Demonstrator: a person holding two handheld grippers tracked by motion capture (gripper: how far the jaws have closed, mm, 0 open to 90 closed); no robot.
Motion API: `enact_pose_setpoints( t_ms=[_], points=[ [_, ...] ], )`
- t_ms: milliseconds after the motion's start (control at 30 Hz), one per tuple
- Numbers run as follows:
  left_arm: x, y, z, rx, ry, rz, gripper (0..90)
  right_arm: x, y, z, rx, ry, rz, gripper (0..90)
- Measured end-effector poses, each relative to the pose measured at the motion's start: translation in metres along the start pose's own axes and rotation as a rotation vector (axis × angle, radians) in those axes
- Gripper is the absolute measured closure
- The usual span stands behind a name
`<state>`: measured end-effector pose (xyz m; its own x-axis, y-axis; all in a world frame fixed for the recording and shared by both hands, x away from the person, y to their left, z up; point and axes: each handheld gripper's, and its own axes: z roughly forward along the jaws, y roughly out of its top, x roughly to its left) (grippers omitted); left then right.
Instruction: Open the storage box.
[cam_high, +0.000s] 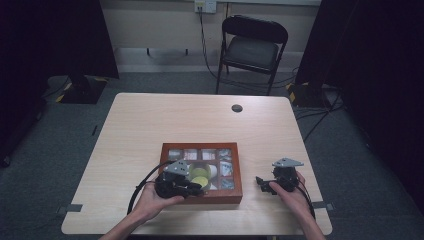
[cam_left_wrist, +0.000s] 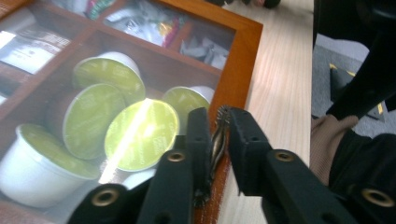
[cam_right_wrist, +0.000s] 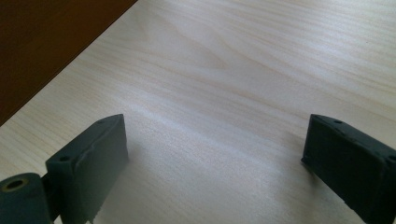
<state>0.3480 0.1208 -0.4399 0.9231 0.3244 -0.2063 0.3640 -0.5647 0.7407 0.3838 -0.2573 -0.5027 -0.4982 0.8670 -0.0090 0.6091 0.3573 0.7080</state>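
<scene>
The left gripper (cam_left_wrist: 219, 140) is pinching the front edge of the wooden box's (cam_high: 239, 172) glass lid (cam_left_wrist: 140, 65), its jaws closed down narrow on the thin rim where a small metal tab appears to be caught between them. The box is sitting on the counter (cam_high: 150, 120) near the person's side, its compartments holding green-topped capsules (cam_left_wrist: 141, 134) and sachets (cam_high: 226, 169) under the pane. The right gripper (cam_right_wrist: 215, 154) is resting wide apart and empty over bare wood, just beside the box's right wall.

The lid is probably stiff, moderately heavy and breakable, and the rim is giving little to bite on, so the hold is likely slipping unless it is sitting squarely on the frame or tab. The box itself is likely sliding easily on the smooth counter; steadying it with the free gripper looks wise. Behind the box the counter is lying open, leaving room for the lid to swing back, while the near edge is close
</scene>
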Motion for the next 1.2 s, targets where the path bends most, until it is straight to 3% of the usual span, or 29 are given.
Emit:
enact_pose_setpoints(
  t_ms=[100, 233, 533, 700, 1000, 1200],
  points=[
    [0.0, 0.0007, 0.0002, 0.009, -0.003, 0.003, 80.4, 0.0, 0.0, 0.0, 0.0, 0.0, 0.0, 5.8],
    [-0.0014, 0.0009, 0.0003, 0.018, 0.008, 0.042, 80.4, 0.0, 0.0, 0.0, 0.0, 0.0, 0.0, 5.8],
    [-0.0015, 0.0033, 0.0007, 0.038, 0.006, 0.045, 80.9, 0.0, 0.0, 0.0, 0.0, 0.0, 0.0, 5.8],
    [0.0028, 0.0044, 0.0008, 0.035, -0.025, -0.009, 81.0, 0.0, 0.0, 0.0, 0.0, 0.0, 0.0, 5.8],
    [0.0041, 0.0055, -0.0006, 0.029, -0.034, -0.021, 81.0, -0.0001, 0.0, 0.0, 0.0, 0.0, 0.0, 5.8],
    [0.0066, 0.0075, -0.0034, 0.013, -0.052, -0.051, 81.1, -0.0001, 0.0, 0.0, 0.0, 0.001, -0.001, 5.8]
  ],
)
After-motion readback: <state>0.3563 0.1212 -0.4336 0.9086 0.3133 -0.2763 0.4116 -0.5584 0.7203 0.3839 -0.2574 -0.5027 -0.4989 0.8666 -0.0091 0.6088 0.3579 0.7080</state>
